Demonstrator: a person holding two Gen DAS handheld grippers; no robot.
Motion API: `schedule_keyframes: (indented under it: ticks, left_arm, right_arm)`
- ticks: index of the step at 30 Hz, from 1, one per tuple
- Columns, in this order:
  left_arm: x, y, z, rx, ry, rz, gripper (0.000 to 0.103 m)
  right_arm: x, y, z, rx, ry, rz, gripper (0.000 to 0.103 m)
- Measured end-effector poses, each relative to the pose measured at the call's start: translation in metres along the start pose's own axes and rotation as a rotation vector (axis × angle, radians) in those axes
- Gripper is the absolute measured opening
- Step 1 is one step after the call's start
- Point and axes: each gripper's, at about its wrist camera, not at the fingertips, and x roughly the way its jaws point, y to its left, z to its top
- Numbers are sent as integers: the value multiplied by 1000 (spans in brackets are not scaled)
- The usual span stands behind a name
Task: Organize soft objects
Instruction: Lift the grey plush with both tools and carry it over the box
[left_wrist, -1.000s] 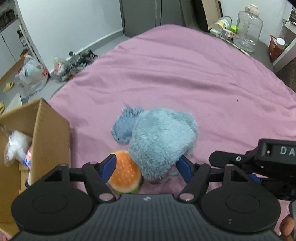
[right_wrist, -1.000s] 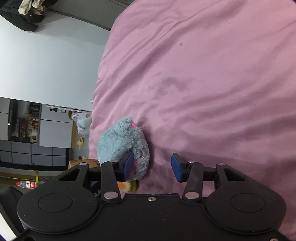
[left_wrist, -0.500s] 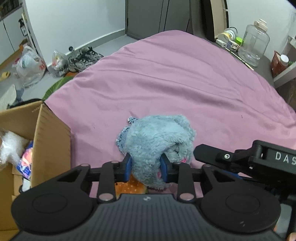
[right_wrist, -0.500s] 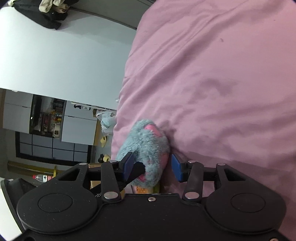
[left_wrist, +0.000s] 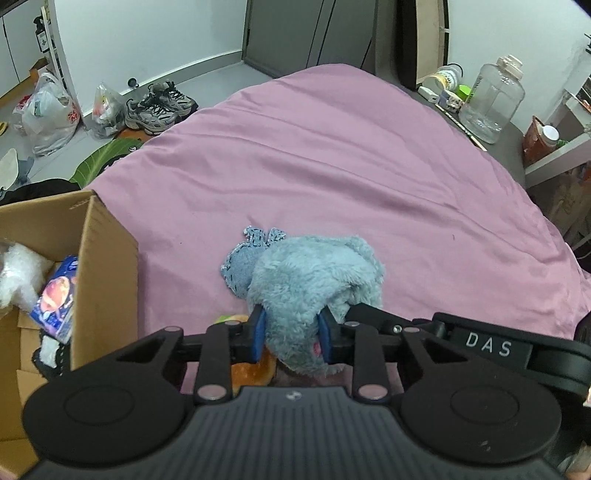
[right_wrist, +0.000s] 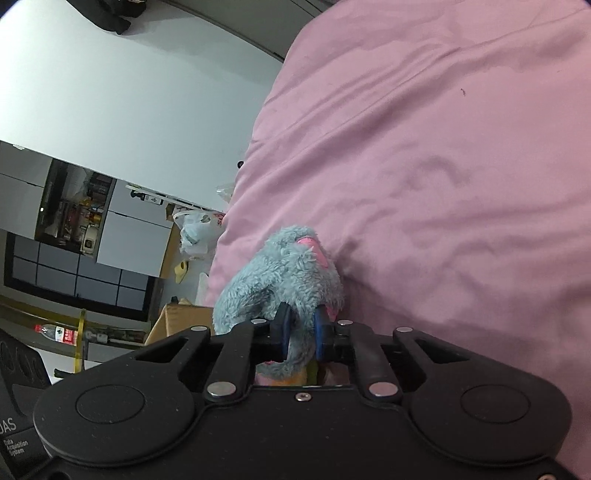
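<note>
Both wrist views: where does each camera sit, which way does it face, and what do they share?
Left wrist: on the left gripper, facing down over the pink bedspread; jaws clamp the blue plush toy; cardboard box at left.
Right wrist: on the right gripper, rolled sideways along the bed; jaws just closed on the same toy.
Shared: toy, bedspread, box; the right gripper shows in the left view.

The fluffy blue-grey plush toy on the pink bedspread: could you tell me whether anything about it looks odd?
The fluffy blue-grey plush toy is pinched by both tools at once, left tool and right tool, bunching its fur. An orange burger-shaped plush lies half hidden beneath it on the pink bedspread.
</note>
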Motion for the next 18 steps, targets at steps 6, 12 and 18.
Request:
schedule_keyframes:
  ticks: [6, 12, 18]
  left_arm:
    - [-27, 7, -9, -9, -17, -20, 28]
    - [-55, 19, -14, -38, -42, -39, 28]
    - [-80, 31, -18, -54, -74, -55, 28]
  right_arm:
    - [-15, 31, -12, -65, -3, -39, 11]
    - [-21, 58, -22, -102, -6, -57, 11]
    - [-22, 79, -26, -134, -15, -69, 11]
